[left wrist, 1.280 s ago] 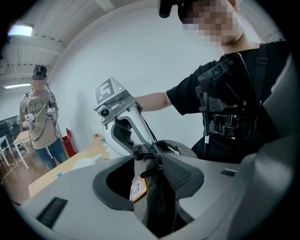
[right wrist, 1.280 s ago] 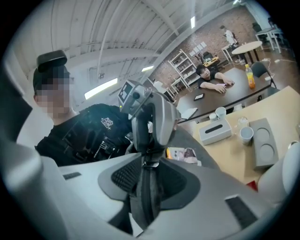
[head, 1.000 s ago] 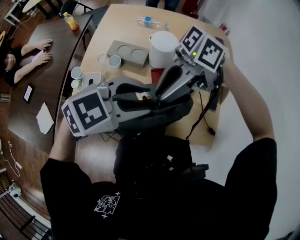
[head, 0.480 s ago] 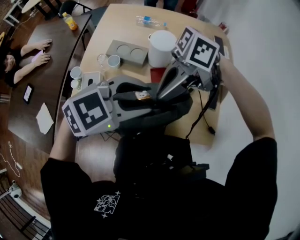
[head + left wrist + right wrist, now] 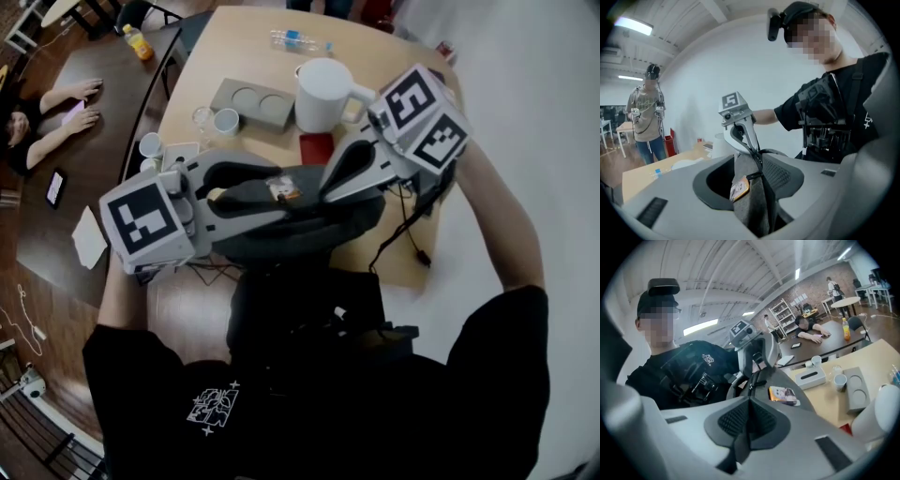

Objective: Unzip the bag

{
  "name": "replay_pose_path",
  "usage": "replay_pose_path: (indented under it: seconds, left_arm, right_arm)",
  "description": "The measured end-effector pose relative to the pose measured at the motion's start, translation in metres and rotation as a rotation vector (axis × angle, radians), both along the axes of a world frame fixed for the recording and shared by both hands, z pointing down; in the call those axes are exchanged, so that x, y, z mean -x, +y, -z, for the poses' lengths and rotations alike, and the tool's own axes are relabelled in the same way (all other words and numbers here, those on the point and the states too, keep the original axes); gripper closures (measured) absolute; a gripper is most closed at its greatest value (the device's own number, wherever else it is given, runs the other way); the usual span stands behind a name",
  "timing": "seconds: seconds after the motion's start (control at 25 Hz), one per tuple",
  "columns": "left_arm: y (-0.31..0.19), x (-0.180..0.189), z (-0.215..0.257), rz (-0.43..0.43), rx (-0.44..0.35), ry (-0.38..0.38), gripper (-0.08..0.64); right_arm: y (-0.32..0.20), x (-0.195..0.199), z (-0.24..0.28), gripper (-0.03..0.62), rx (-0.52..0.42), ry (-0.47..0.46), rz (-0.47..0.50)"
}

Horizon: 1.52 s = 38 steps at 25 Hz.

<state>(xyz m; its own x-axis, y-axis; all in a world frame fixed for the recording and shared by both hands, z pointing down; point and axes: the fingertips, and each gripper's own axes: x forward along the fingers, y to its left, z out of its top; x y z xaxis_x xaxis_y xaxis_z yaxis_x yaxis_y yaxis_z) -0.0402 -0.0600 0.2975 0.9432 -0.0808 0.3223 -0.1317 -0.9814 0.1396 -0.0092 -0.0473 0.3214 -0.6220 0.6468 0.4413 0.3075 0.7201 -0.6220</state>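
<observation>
At the far left of the head view a dark table (image 5: pixel 89 141) carries a phone (image 5: pixel 57 185) and a paper napkin (image 5: pixel 90 236), and another person's hands (image 5: pixel 80 101) rest on it. Next comes the left gripper (image 5: pixel 750 176), its jaws spread wide and clamped on one end of the dark grey bag (image 5: pixel 309 234), whose fabric fills the space between the pads. The bag hangs across the middle, over the near edge of the light wooden table (image 5: pixel 234 47) and in front of the wearer's chest, stretched between the two grippers. A small orange picture tag (image 5: pixel 281 191) lies on its upper side, just past the left jaws. Further right, the right gripper (image 5: pixel 749 401) reaches down and leftward onto the bag's top; its jaws have just been closing and now stand pressed together, pinching the thin dark zip pull (image 5: pixel 750 391). Behind the bag on the light table stand a grey tray (image 5: pixel 248 101) with two round hollows and, to its right, a white jug (image 5: pixel 323 94).
</observation>
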Motion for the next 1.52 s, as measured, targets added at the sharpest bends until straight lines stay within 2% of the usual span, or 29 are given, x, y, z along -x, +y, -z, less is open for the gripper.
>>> replay_pose_path:
  seconds: [0.08, 0.24, 0.44, 0.6, 0.84, 1.04, 1.16, 1.32, 1.4, 1.52]
  left_arm:
    - [-0.003, 0.011, -0.002, 0.001, 0.058, 0.003, 0.376]
    - [0.002, 0.012, -0.005, -0.086, 0.147, 0.006, 0.4]
    - [0.005, 0.002, -0.024, -0.176, 0.29, -0.096, 0.402]
    - [0.005, -0.003, -0.037, -0.202, 0.324, -0.195, 0.4]
    - [0.007, -0.006, -0.047, -0.234, 0.418, -0.257, 0.391]
    - [0.011, -0.008, -0.054, -0.308, 0.521, -0.328, 0.393]
    - [0.014, -0.011, -0.054, -0.367, 0.519, -0.403, 0.399]
    - [0.019, -0.018, -0.051, -0.45, 0.437, -0.509, 0.454]
    - [0.023, -0.02, -0.052, -0.493, 0.407, -0.557, 0.454]
    - [0.026, -0.02, -0.055, -0.535, 0.424, -0.595, 0.449]
  right_arm:
    - [0.0, -0.001, -0.001, 0.575, 0.007, -0.013, -0.011]
    - [-0.001, -0.002, -0.002, 0.575, 0.016, -0.025, -0.034]
    - [0.0, -0.002, -0.004, 0.575, 0.02, -0.017, -0.033]
    - [0.0, -0.002, -0.005, 0.575, 0.022, -0.013, -0.028]
    - [0.002, -0.003, -0.005, 0.577, 0.023, -0.01, -0.01]
    - [0.004, -0.003, -0.006, 0.577, 0.031, -0.008, 0.012]
    - [0.005, -0.002, -0.007, 0.577, 0.029, -0.007, 0.02]
    - [0.005, -0.003, -0.008, 0.577, 0.025, -0.005, 0.023]
    - [0.006, -0.003, -0.009, 0.577, 0.029, -0.002, 0.032]
    - [0.008, -0.002, -0.01, 0.577, 0.029, 0.005, 0.048]
